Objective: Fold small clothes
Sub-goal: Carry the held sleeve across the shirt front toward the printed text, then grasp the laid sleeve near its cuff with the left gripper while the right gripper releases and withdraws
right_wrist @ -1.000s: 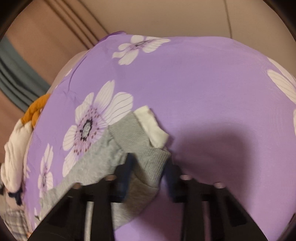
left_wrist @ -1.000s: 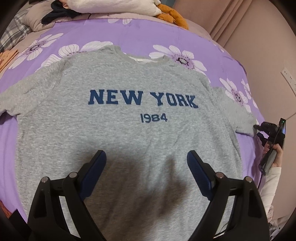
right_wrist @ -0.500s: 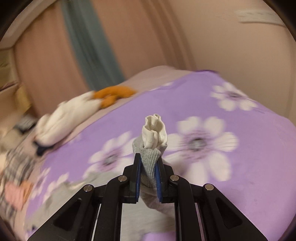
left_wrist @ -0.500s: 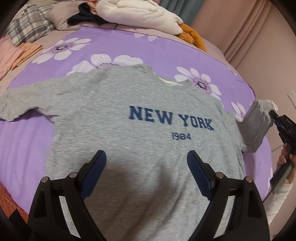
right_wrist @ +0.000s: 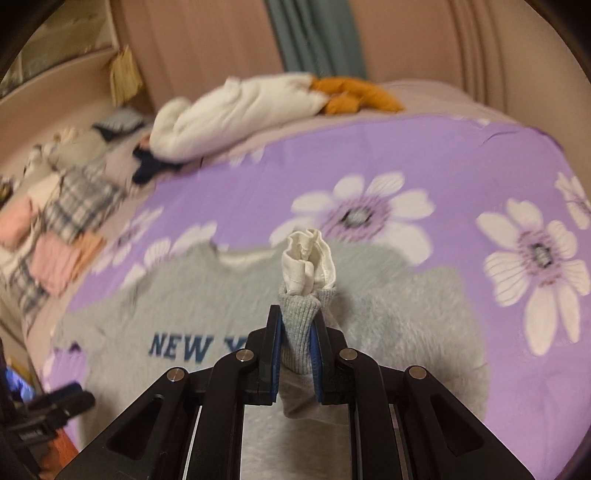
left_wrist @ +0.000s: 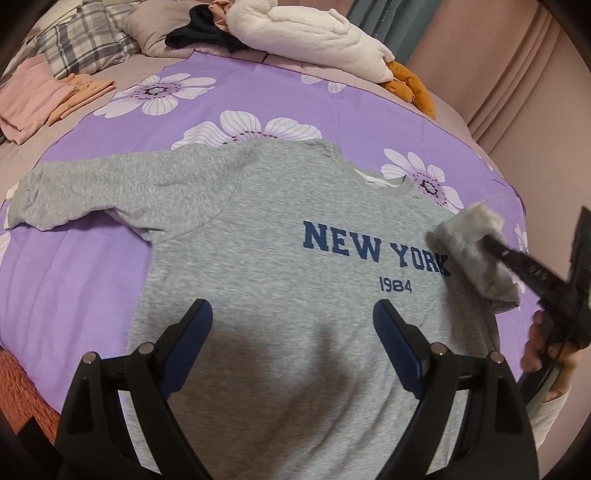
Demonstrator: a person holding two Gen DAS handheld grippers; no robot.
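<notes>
A grey sweatshirt (left_wrist: 258,236) printed NEW YORK 1984 lies face up on a purple flowered bedspread (left_wrist: 74,266). Its left sleeve (left_wrist: 96,192) lies stretched out flat. My left gripper (left_wrist: 293,325) is open and empty, hovering over the lower front of the sweatshirt. My right gripper (right_wrist: 295,328) is shut on the cuff of the right sleeve (right_wrist: 299,317), with white lining sticking out past the jaws. It holds the sleeve (left_wrist: 476,251) lifted over the sweatshirt's right chest, by the letters YORK.
A white plush toy (left_wrist: 310,37) with orange feet and a dark garment (left_wrist: 199,35) lie at the head of the bed. Folded pink and orange clothes (left_wrist: 44,96) and a plaid pillow (left_wrist: 85,40) sit at the far left. A pink wall (left_wrist: 517,74) runs along the right.
My right gripper closed on the right sleeve cuff, lifted it off the bed and carried it inward over the sweatshirt's chest. The left gripper stayed open and swung left.
</notes>
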